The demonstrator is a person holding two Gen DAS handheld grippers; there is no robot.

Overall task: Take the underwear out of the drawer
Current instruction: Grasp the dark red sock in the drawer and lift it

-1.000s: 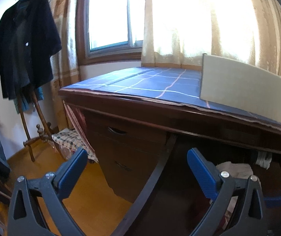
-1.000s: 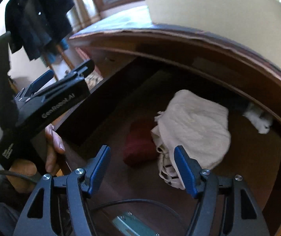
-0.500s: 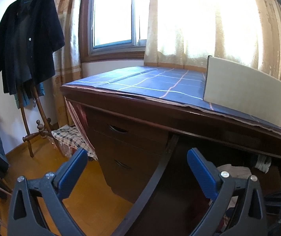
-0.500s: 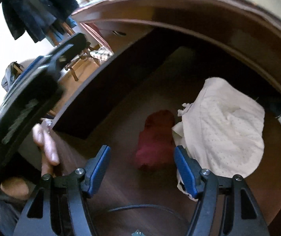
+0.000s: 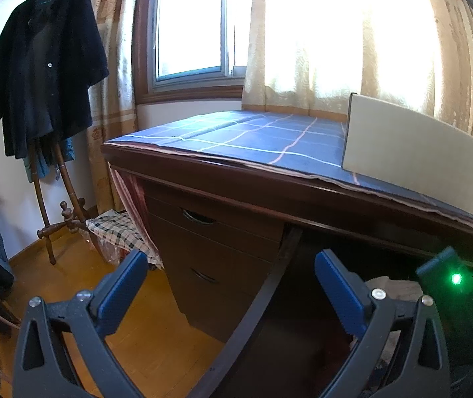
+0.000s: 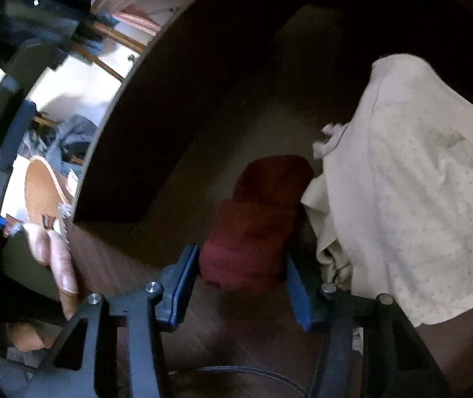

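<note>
Right tongs (image 6: 241,287) inside dark wooden drawer (image 6: 176,139), blue pads just closing in around soft folded red underwear (image 6: 256,229), contact unclear; crumpled cream dotted cloth (image 6: 408,192) touching its right side. Left tongs (image 5: 229,293) wide apart, empty, facing worktop (image 5: 236,169) under blue checked cover

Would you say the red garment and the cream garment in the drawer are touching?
Touching. The right wrist view shows the red garment lying against the cream garment, their edges meeting without any visible gap.
</note>
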